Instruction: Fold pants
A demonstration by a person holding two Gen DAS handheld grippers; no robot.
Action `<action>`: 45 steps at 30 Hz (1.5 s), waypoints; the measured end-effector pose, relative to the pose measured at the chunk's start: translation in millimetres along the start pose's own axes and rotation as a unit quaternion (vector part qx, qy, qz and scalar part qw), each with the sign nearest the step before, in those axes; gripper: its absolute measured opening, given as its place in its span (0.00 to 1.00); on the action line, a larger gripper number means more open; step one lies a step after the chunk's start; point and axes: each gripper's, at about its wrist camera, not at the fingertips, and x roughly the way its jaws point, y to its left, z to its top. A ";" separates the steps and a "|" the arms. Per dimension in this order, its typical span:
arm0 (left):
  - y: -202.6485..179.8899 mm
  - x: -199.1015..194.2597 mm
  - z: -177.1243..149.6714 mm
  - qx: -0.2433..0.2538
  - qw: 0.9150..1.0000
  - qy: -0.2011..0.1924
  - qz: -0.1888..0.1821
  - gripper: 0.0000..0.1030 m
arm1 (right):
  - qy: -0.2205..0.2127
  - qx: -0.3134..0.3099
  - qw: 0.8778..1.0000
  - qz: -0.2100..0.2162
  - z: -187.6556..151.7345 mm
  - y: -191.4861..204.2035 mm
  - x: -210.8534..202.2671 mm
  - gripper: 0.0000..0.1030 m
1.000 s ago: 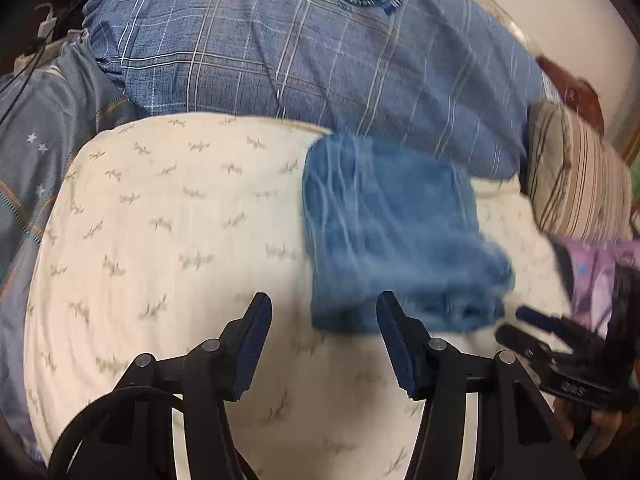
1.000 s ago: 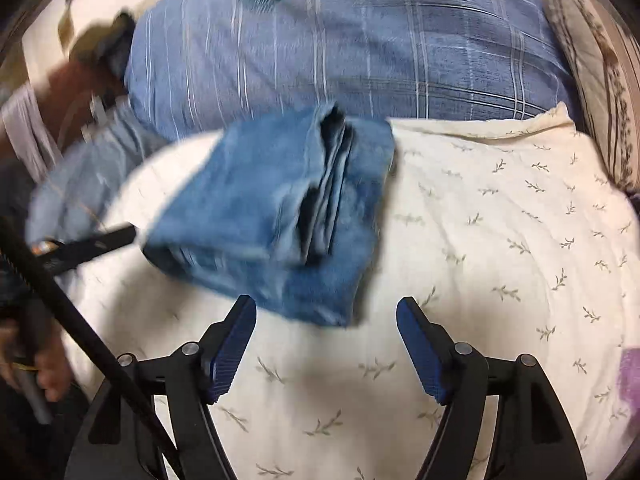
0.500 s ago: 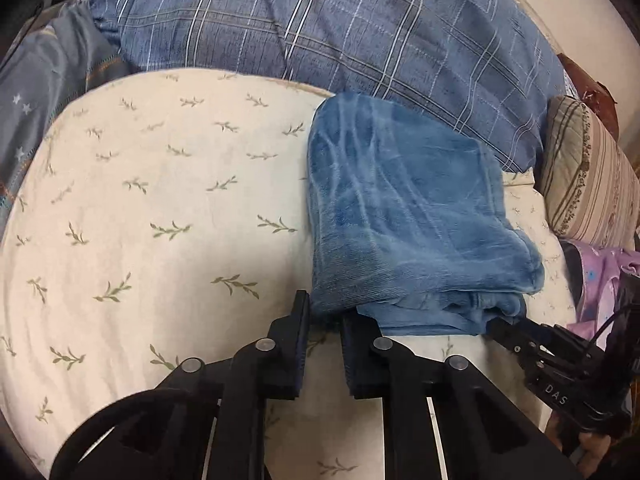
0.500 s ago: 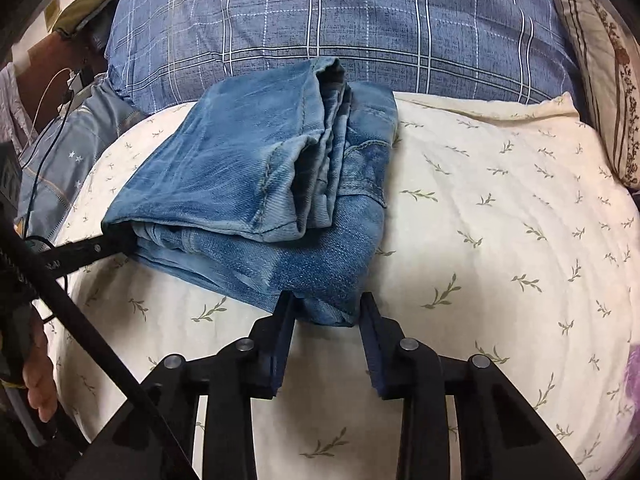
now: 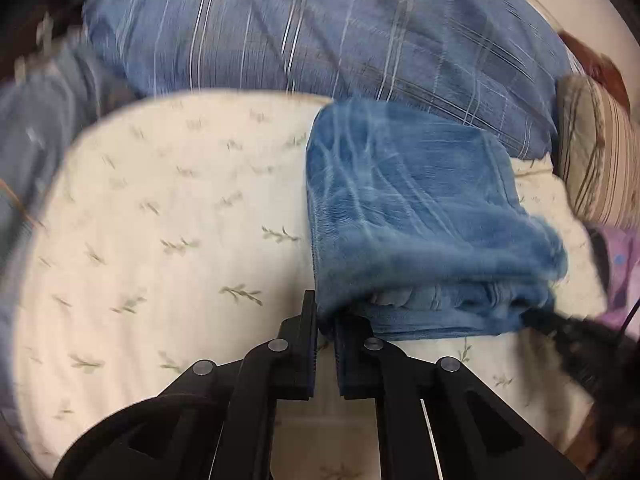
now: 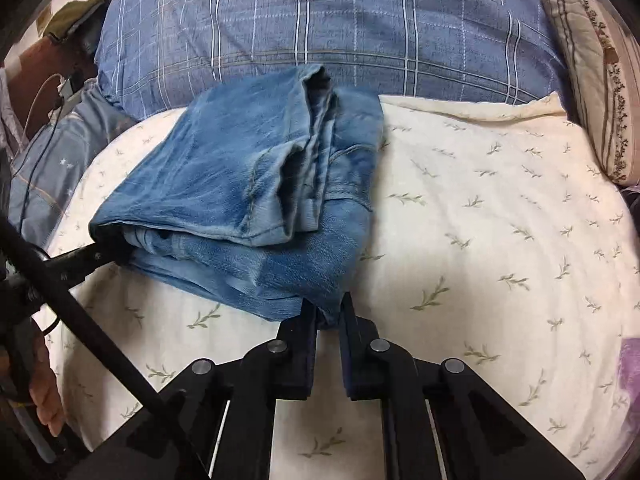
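The folded blue jeans lie as a thick stack on the cream leaf-print bedspread. My left gripper is closing its jaws on the stack's near left corner, and its pads press the denim. In the right wrist view the jeans show their layered open edge on top. My right gripper is closing on the near right corner, with denim pinched between its pads. The left gripper's fingers reach into the stack's left corner there.
A large blue plaid pillow lies right behind the jeans. A striped cushion stands at the right edge, purple fabric below it. A person's hand holds the left tool at the bed's edge. Cables hang at the far left.
Both grippers went from wide open in front of the jeans to closed on its two near corners. The left one moved in a little toward the stack.
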 end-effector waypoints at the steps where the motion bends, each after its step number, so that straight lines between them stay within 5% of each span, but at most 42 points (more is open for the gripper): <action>1: -5.0 -2.3 -1.6 0.015 1.000 -0.007 0.009 0.05 | 0.001 0.008 1.000 0.011 1.0 -3.3 -2.8 0.08; 5: -6.5 22.0 -6.4 0.025 0.999 0.035 0.025 0.06 | 0.036 0.021 0.999 0.013 -1.3 -12.6 13.0 0.07; 10: -6.6 15.7 -0.1 0.020 1.000 0.018 0.016 0.06 | -0.002 0.000 1.000 0.009 2.4 -5.6 -8.7 0.07; 14: -10.4 26.4 -3.0 0.033 0.999 0.029 0.027 0.07 | 0.038 0.009 0.999 0.011 -2.1 -10.7 16.5 0.09; 19: -15.3 14.6 -3.2 0.052 0.998 0.035 0.020 0.16 | 0.029 -0.005 0.999 0.013 1.9 -6.5 8.8 0.31; 21: -16.5 -7.7 -1.3 0.072 0.997 0.010 -0.004 0.27 | 0.031 -0.034 0.998 0.040 4.5 -5.2 -2.7 0.52; 24: -16.2 -29.6 2.3 0.088 0.995 -0.032 -0.023 0.41 | 0.007 -0.077 0.993 0.089 8.2 -11.6 -29.4 0.65; 28: -14.4 -24.2 -2.1 0.087 0.996 -0.020 -0.013 0.42 | -0.031 -0.008 0.983 0.181 18.5 -30.3 -46.8 0.65; 34: -20.1 -14.2 -1.0 0.094 0.995 0.001 -0.021 0.42 | -0.018 0.083 0.980 0.182 43.0 -33.7 -16.4 0.63; 38: -16.6 -3.0 -0.7 0.088 0.996 0.012 -0.001 0.41 | 0.011 0.117 0.978 0.175 50.6 -34.8 13.3 0.31; 41: -9.0 2.6 0.7 0.053 0.998 0.015 -0.019 0.16 | 0.003 0.114 0.979 0.167 45.2 -32.6 9.3 0.22; 45: -6.4 -2.7 3.4 0.052 0.998 -0.001 -0.017 0.07 | 0.002 0.093 0.984 0.149 40.3 -28.5 -7.9 0.14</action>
